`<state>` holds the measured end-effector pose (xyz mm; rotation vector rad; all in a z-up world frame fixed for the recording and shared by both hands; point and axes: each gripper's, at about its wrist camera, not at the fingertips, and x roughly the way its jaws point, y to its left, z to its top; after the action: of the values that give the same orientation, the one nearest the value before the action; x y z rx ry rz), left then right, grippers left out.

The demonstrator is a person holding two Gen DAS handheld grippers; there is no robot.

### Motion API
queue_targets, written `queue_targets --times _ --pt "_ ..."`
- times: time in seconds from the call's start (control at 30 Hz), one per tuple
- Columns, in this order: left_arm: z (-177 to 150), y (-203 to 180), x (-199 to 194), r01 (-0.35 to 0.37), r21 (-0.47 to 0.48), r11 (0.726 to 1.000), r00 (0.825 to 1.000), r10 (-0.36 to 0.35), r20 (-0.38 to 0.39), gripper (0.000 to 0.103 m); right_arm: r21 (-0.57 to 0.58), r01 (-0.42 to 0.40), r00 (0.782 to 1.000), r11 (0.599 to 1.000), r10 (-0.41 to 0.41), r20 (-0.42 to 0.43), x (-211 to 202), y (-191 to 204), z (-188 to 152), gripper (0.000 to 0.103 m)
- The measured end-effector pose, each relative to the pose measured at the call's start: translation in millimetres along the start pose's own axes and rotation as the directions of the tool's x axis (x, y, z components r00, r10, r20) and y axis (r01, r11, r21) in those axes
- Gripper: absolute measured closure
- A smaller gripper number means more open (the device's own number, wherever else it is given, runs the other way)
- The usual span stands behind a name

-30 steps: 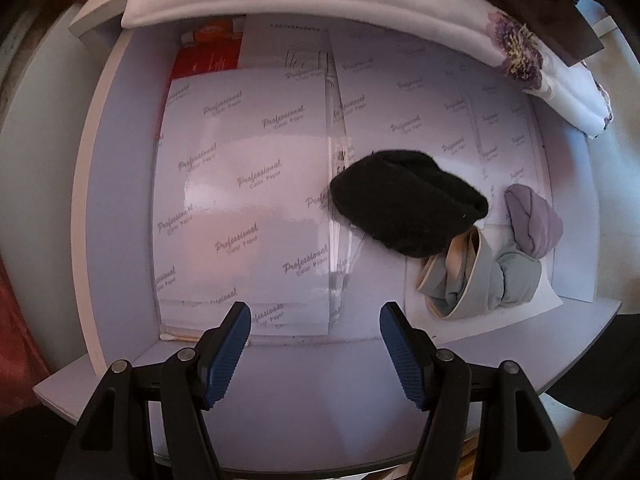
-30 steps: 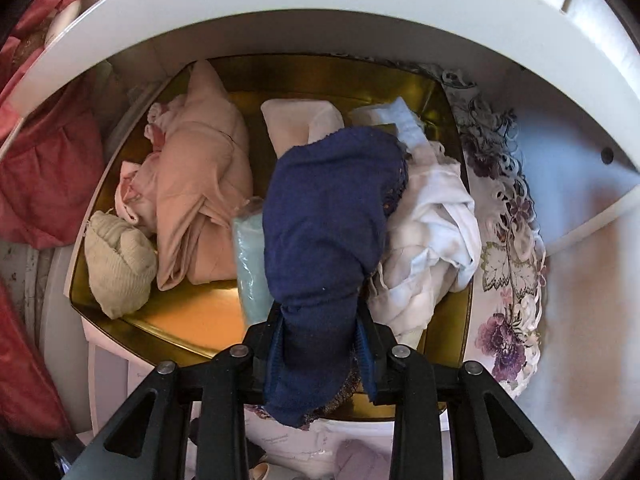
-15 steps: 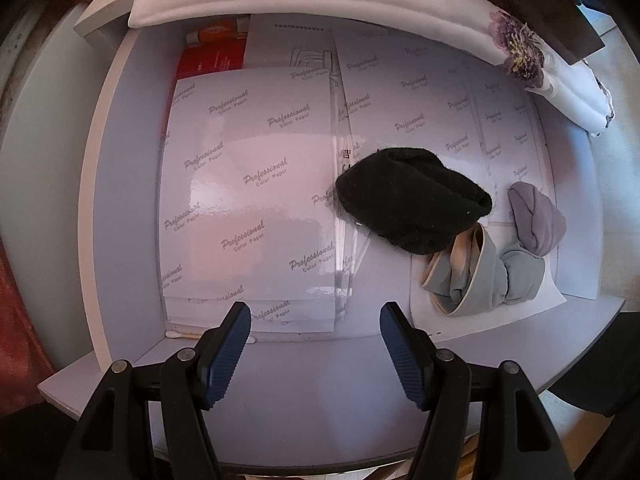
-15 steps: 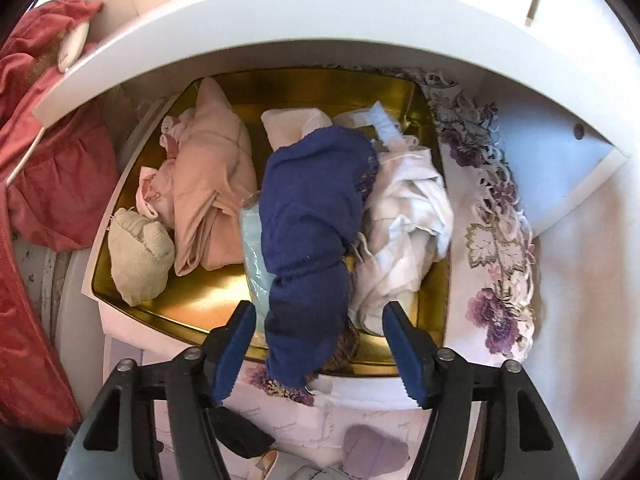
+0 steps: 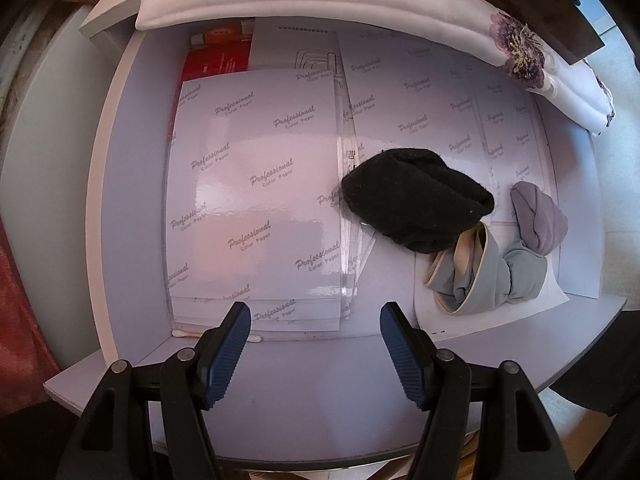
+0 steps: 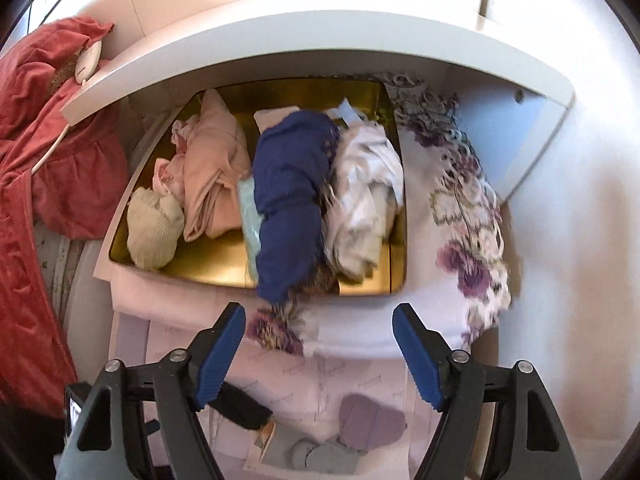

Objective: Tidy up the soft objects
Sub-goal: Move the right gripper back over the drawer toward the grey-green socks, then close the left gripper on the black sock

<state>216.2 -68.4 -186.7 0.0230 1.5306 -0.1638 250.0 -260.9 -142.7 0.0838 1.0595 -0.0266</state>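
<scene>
Left wrist view: the left gripper [image 5: 315,340] points down at a pale bench [image 5: 320,392], its blue-padded fingers [image 5: 228,354] spread wide with nothing between them. Sheets of glossy paper [image 5: 256,200] printed "Professional Color Paper" cover the middle of the frame. At centre right a black sock bundle [image 5: 416,198] lies on the paper; just below and to its right a grey-and-beige garment [image 5: 486,276] touches it, with a lilac sock ball [image 5: 538,218] against that garment's upper right edge. A white floral cloth [image 5: 360,8] runs along the top of the frame. Right wrist view: the right gripper [image 6: 319,350] has its fingers [image 6: 416,354] opening, with nothing between them. Above them, at frame centre, a gold tray [image 6: 208,258] holds the soft items: a navy garment [image 6: 290,200] draped over the tray's lower rim, a pink garment [image 6: 214,166] and a cream sock ball [image 6: 154,228] to the left, a pale green piece [image 6: 250,224] beside the navy one, and a white garment [image 6: 366,196] to the right. The floral cloth [image 6: 468,220] lies right of the tray; a red fabric [image 6: 44,140] fills the left edge. The lilac sock ball [image 6: 370,424] appears at bottom centre.
</scene>
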Motion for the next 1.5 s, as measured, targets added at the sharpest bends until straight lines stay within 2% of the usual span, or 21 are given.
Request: queue_targets --times 0.13,0.27,0.5,0.7,0.9,1.0,1.07,1.17,1.23,1.5 --pt "-0.9 -0.4 0.0 -0.002 -0.001 1.000 1.000 0.002 -0.001 0.035 0.056 -0.005 1.000 0.998 0.007 -0.028 2.1 -12.7 -23.5 0.023" --pt "-0.6 0.3 -0.2 -0.006 0.004 1.000 1.000 0.006 -0.001 0.035 0.139 0.019 0.989 0.990 0.001 -0.145 26.8 -23.5 -55.5 0.018" --pt "-0.5 2.8 0.0 -0.010 -0.004 1.000 1.000 0.010 0.000 0.035 0.200 0.104 0.928 0.974 -0.023 -0.371 80.1 -35.7 -102.2 0.018" --pt "-0.5 4.9 1.1 -0.007 -0.011 1.000 1.000 0.007 -0.003 0.035 0.223 0.145 0.889 0.964 -0.028 -0.457 103.5 -44.6 -123.6 0.018" --pt "-0.4 17.1 -0.2 0.026 -0.075 0.997 1.000 -0.026 0.001 0.035 0.204 0.151 0.860 0.967 -0.027 -0.510 119.9 -44.3 -139.1 0.018" --pt "0.5 23.9 -3.2 0.072 -0.120 0.990 0.997 -0.071 0.017 0.035 0.190 0.157 0.845 0.969 -0.033 -0.534 125.7 -43.2 -145.8 0.018" --pt "2.4 26.7 -8.0 0.129 -0.154 0.980 0.991 -0.124 0.043 0.035 0.190 0.158 0.839 0.969 -0.030 -0.544 129.1 -44.1 -149.5 0.018" --pt "6.6 28.3 -12.1 0.193 -0.193 0.962 0.981 -0.183 0.066 0.035 0.198 0.156 0.836 0.968 -0.022 -0.549 132.3 -46.4 -151.7 0.018" --pt "10.9 26.2 -12.5 0.211 -0.206 0.955 0.977 -0.201 0.071 0.035 0.198 0.153 0.835 0.968 -0.019 -0.550 132.8 -48.4 -153.1 0.017" --pt "38.4 19.2 0.1 0.340 -0.296 0.893 0.939 -0.341 0.049 0.035 0.197 0.143 0.832 0.970 -0.010 -0.554 136.0 -49.9 -165.8 0.015"
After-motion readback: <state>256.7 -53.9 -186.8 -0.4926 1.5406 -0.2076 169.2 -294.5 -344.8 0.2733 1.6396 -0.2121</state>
